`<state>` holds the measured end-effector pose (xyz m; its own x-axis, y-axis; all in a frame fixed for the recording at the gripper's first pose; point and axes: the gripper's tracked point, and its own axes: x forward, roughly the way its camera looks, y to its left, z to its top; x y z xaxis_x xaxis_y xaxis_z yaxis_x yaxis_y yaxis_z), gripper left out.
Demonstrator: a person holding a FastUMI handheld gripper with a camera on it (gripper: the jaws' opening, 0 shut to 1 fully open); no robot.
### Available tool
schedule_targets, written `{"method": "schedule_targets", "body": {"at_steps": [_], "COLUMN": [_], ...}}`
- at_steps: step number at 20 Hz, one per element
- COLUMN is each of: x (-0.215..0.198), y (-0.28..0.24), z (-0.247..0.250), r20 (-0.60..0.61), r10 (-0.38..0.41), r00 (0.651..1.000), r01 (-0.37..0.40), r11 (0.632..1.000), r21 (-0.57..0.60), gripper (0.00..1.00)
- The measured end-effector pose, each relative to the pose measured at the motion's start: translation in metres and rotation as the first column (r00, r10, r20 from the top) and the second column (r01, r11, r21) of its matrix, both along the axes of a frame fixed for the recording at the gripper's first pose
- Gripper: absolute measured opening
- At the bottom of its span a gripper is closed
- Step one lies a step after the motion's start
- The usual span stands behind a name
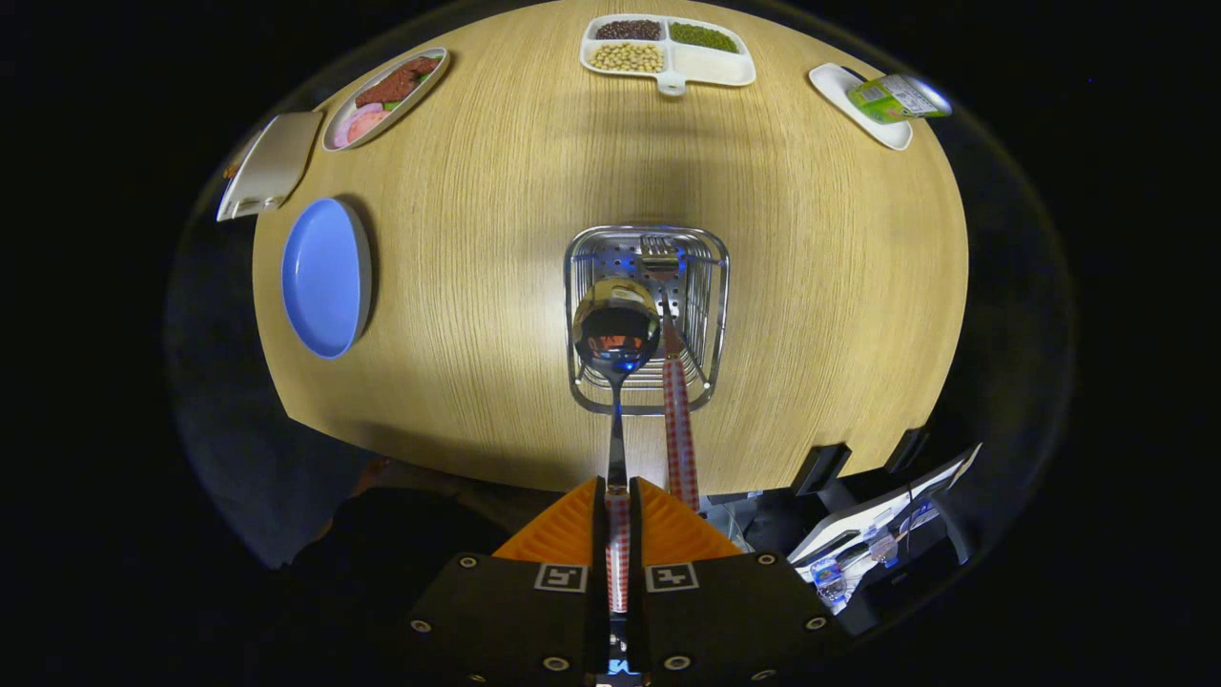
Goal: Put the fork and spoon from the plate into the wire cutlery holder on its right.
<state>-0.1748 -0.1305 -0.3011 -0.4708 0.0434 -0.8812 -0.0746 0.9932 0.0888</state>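
Clamped between the two fingers of the gripper (pixel 618 496) is the checked handle of the spoon (pixel 616 329), both fingers pressing on it, with its shiny bowl held out ahead over the near left part of the wire cutlery holder (pixel 706 286). Inside that holder stands the fork (pixel 675 401), tines down at the perforated base and its checked handle leaning back toward the fingers, just right of the spoon's stem. Left of the holder, well apart on the wooden table (pixel 477 286), lies the blue plate (pixel 324 277). Beyond the plate sit a beige board (pixel 272 162) and an oval dish of food (pixel 386 95). Far beyond the holder is a divided tray of beans (pixel 668 48), and to the holder's far right a white dish carrying a green carton (pixel 897 97)
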Motion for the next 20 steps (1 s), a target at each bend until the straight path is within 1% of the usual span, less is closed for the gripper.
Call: {"method": "schedule_targets", "body": {"at_steps": [3, 5, 10, 13, 16, 20], "x": [-0.003, 0.002, 0.012, 0.022, 0.022, 0.034], "y": [0.002, 0.004, 0.008, 0.012, 0.013, 0.017], "z": [-0.004, -0.008, -0.012, -0.013, -0.009, -0.005], "r20": [-0.064, -0.084, -0.136, -0.123, -0.134, -0.078], "r10": [0.016, 0.027, 0.025, 0.013, 0.004, -0.032], "r00": [0.998, 0.996, 0.99, 0.992, 0.991, 0.996], "r01": [-0.015, -0.025, -0.023, -0.009, 0.003, 0.037], "r11": [1.0, 0.999, 0.999, 0.999, 0.999, 0.998], "r21": [0.019, 0.026, 0.023, 0.031, 0.049, 0.057], "gripper": [0.08, 0.08, 0.08, 0.1, 0.14, 0.17]}}
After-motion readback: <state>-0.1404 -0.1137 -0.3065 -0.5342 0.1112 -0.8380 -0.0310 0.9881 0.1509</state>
